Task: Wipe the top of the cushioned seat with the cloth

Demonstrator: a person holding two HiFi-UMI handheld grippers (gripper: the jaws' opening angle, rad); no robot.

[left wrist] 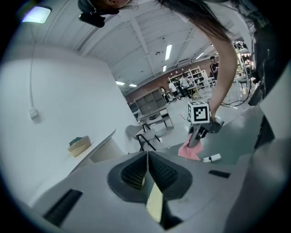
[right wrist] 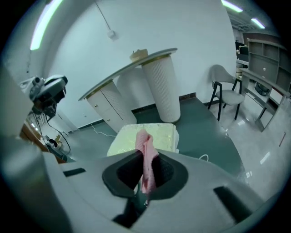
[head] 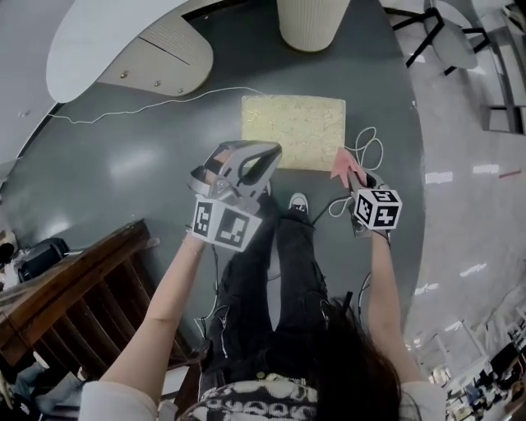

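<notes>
At the far left of the head view, a dark wooden railing (head: 78,284) stands on the grey floor (head: 123,164). A thin white cable (head: 156,102) runs across the floor beyond it, towards the far left corner of the seat.

My left gripper (left wrist: 148,164) is held left of centre, with its marker cube (head: 223,224) facing up. In the left gripper view its two ribbed jaws meet along one line and nothing is between them. It points towards the near left part of the seat and is not in contact with it.

The cushioned seat (head: 293,131) lies on the floor ahead of me, between the two grippers and further away. It is a pale yellow rectangle, and its top is bare. A white ribbed column (head: 312,20) stands just beyond its far edge. My shoe (head: 298,201) is on the floor on its near side.

My right gripper (right wrist: 145,172) is held to the right and is clamped on the cloth (right wrist: 145,152). The cloth is pink and stands upright between the jaws, rising past their tips. In the head view it sits at the near right corner of the seat. I cannot tell whether it touches the cushion. Loops of white cord (head: 370,148) lie on the floor just right of the seat. A grey chair (right wrist: 225,93) stands well off to the far right.
</notes>
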